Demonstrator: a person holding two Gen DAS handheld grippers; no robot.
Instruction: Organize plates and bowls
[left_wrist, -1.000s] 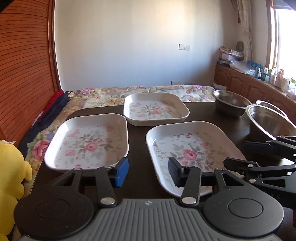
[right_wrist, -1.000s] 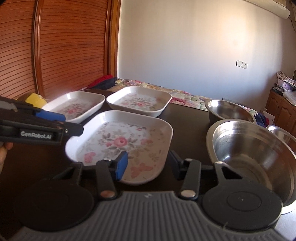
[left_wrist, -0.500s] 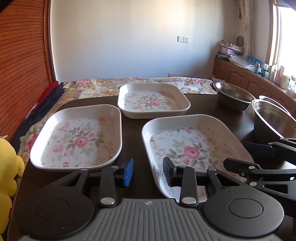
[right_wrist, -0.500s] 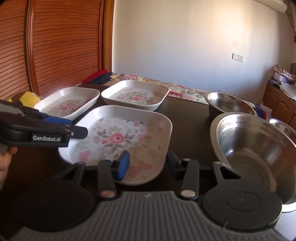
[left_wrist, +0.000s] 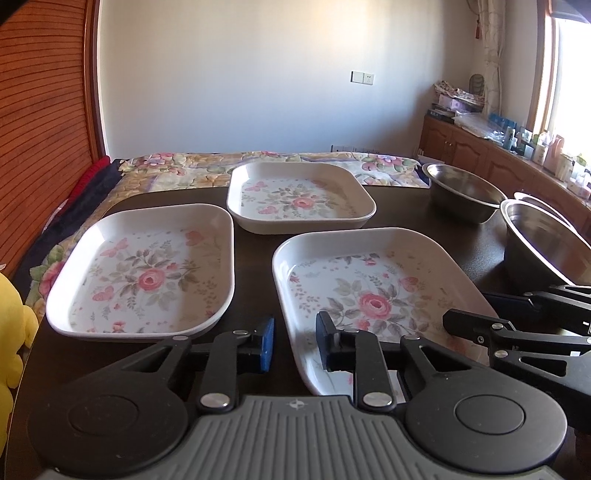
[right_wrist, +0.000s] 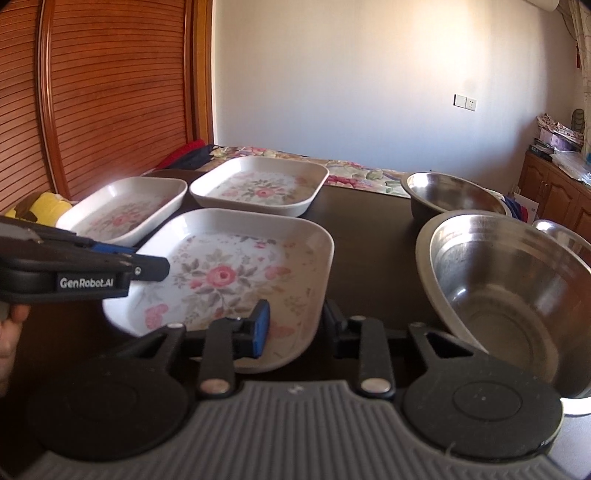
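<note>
Three white floral plates lie on the dark table (left_wrist: 255, 266): a left plate (left_wrist: 140, 273), a far plate (left_wrist: 299, 199) and a near plate (left_wrist: 373, 299). My left gripper (left_wrist: 295, 343) is open and straddles the near plate's front left rim without touching it. My right gripper (right_wrist: 295, 326) is open too, astride the near plate (right_wrist: 229, 273) at its front right corner. A large steel bowl (right_wrist: 506, 295) sits just right of it, with a smaller steel bowl (right_wrist: 450, 195) behind. A third bowl's rim peeks out at the far right.
A yellow plush toy (left_wrist: 11, 332) sits off the table's left edge. A bed with a floral quilt (left_wrist: 184, 166) lies beyond the far edge. A person's hand (right_wrist: 7, 332) holds the left gripper (right_wrist: 110, 266). Wooden cabinets line the right wall.
Both grippers have come in lower and closer over the near plate's front rim. The gap between each pair of fingers has narrowed. Plates and bowls have not moved.
</note>
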